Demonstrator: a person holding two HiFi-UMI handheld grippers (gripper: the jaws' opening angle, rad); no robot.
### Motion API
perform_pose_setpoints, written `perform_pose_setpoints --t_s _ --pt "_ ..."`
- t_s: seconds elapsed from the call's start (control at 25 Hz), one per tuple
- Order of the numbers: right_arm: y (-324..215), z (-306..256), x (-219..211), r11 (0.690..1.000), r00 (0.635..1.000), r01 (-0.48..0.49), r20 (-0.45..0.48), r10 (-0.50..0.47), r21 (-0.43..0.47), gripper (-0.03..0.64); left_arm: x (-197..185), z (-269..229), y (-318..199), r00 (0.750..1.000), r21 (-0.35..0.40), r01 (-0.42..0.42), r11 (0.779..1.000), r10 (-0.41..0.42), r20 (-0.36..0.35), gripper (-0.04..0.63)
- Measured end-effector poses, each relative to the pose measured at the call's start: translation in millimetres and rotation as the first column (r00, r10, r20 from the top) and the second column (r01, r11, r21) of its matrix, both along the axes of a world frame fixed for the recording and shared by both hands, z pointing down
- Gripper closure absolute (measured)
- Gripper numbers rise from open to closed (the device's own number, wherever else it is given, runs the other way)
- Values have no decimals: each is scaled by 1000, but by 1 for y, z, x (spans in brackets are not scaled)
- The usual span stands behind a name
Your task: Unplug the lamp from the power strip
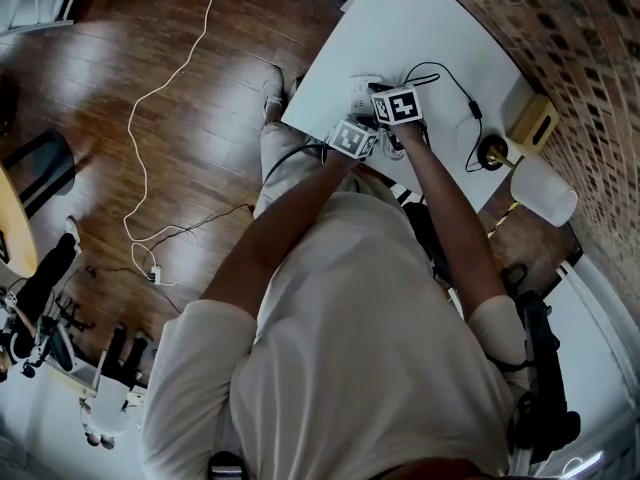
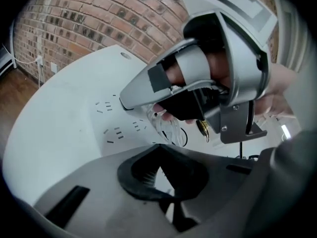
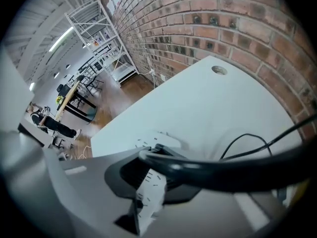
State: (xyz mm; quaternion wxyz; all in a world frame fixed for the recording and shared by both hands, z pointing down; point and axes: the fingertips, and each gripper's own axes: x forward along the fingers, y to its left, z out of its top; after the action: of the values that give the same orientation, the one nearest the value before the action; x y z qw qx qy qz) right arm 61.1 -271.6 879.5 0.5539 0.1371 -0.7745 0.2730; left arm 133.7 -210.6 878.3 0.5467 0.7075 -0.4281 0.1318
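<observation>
The right gripper is closed on the black plug at the white plastic power strip. The left gripper is at the strip's near end, its jaws almost together with only a white slit between them. The lamp with brass base and white shade stands well to the right of the strip.

No words, brand names or numbers can be read anywhere. Only black-and-white square patterns are seen on the left gripper's marker cube and the right gripper's marker cube. No print is made out on the power strip.
</observation>
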Motion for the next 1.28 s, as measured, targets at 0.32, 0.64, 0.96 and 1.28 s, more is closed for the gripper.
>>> perform_pose_setpoints --t_s 0.32,0.64,0.96,1.28 --pt "-10 -43 -6 998 990 -28 140 19 64 554 -1 -1 1 1000 -3 -20 1000 20 -1 595" --pt "-7 -65 0 991 978 -123 176 113 45 604 1 4 1 1000 6 -18 1000 18 14 595" --pt "-2 -67 0 997 988 -67 143 59 46 607 2 2 -2 1000 -26 -10 1000 10 -9 594" --pt "1 -69 0 998 987 -56 150 52 21 609 1 0 -1 1000 -34 -25 999 25 -8 594"
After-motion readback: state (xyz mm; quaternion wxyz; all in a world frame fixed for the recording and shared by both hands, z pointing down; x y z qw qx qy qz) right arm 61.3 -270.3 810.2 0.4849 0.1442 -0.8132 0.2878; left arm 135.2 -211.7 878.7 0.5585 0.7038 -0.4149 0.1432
